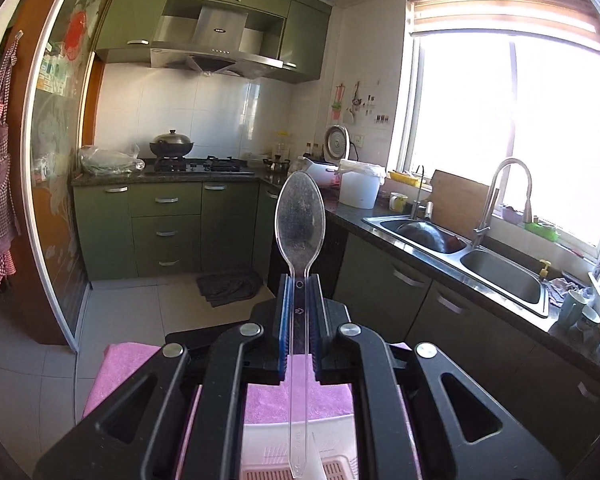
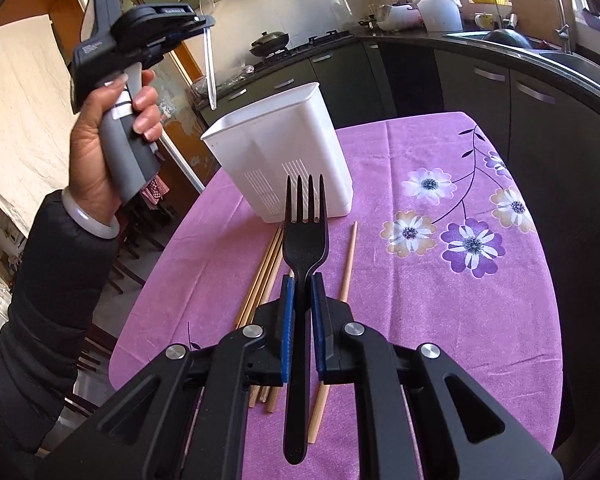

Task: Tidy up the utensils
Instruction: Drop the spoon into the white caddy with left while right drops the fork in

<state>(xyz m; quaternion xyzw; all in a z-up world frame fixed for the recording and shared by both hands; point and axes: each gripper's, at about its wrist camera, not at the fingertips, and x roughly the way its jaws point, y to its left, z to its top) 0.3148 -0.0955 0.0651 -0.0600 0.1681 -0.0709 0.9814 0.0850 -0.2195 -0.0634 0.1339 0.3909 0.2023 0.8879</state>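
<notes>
My left gripper [image 1: 300, 282] is shut on a clear plastic spoon [image 1: 299, 216], bowl forward, handle running back between the blue pads. In the right wrist view that gripper [image 2: 204, 20] is held high to the upper left of the white utensil holder [image 2: 284, 152], the spoon's handle [image 2: 210, 72] hanging down from it. My right gripper [image 2: 302, 280] is shut on a black plastic fork [image 2: 305, 232], tines pointing toward the holder, above the purple flowered tablecloth [image 2: 420, 280]. Several wooden chopsticks [image 2: 266, 272] lie on the cloth under the fork.
A person's hand and dark sleeve [image 2: 60, 280] grip the left tool. Kitchen counter with a double sink [image 1: 460, 256] and tap runs along the right; green cabinets [image 1: 164, 228] and a stove with a wok [image 1: 172, 146] stand at the back. The holder's rim [image 1: 300, 432] shows below the left gripper.
</notes>
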